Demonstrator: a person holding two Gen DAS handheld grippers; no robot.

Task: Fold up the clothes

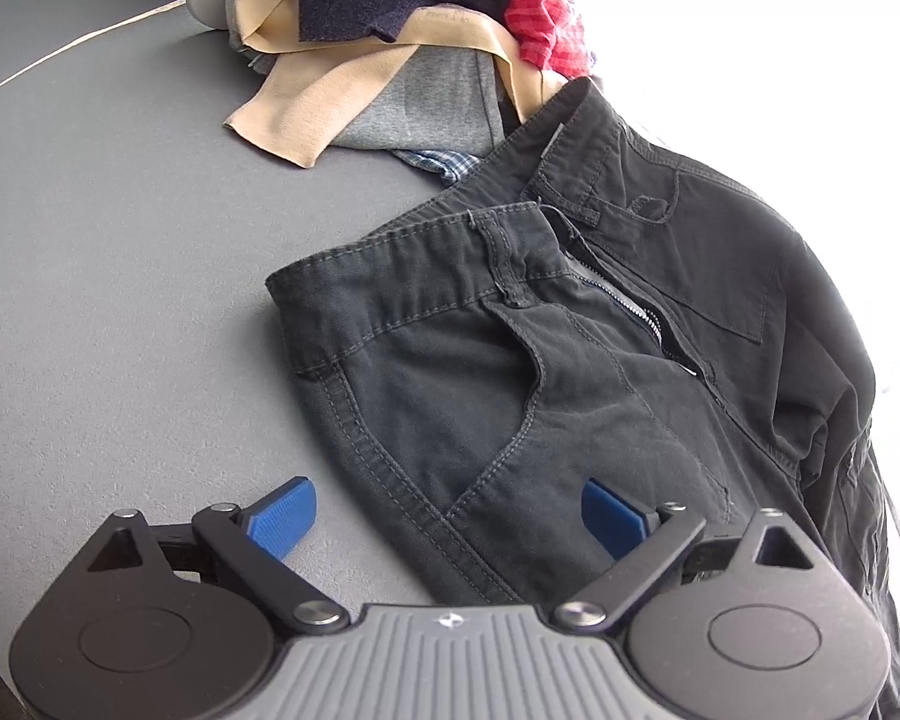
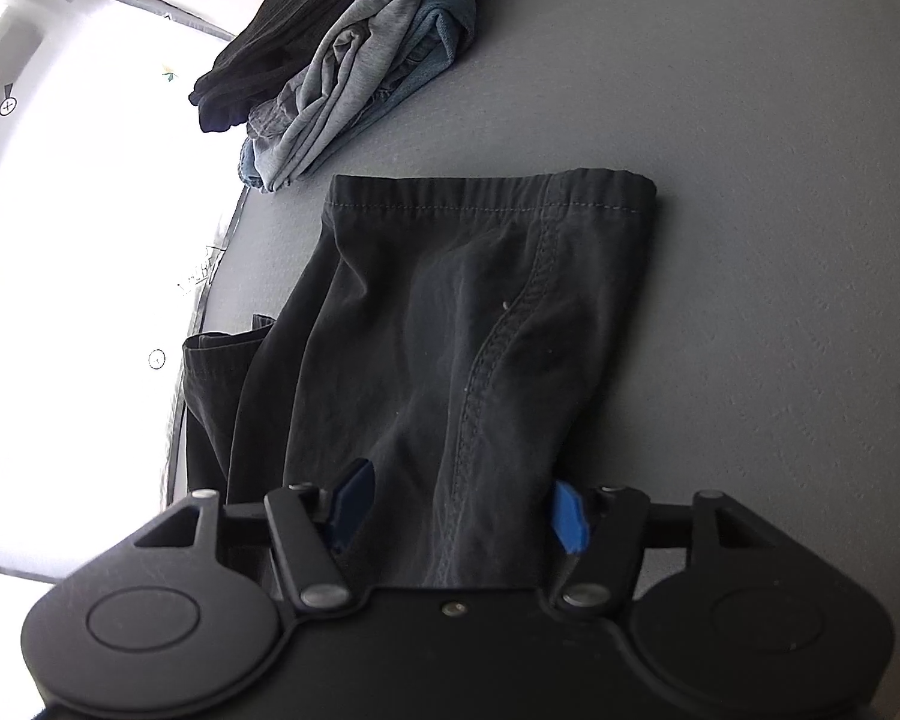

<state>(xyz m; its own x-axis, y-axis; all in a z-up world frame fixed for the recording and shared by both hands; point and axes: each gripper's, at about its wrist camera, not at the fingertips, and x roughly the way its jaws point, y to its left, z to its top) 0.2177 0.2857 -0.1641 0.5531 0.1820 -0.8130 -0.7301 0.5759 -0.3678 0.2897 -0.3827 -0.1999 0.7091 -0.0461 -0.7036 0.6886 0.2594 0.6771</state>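
Grey table (image 1: 120, 240) bears dark trousers (image 1: 570, 360) beside bright windows (image 2: 90, 210).

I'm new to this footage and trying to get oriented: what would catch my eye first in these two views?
The dark trousers dominate: waistband and open zipper spread on the grey table ahead of the open left gripper, while a hemmed leg end stretches away from the open right gripper. Next is the jumbled pile of tan, navy and red clothes at the table's far side, and a stack of black, grey and blue garments near the edge.
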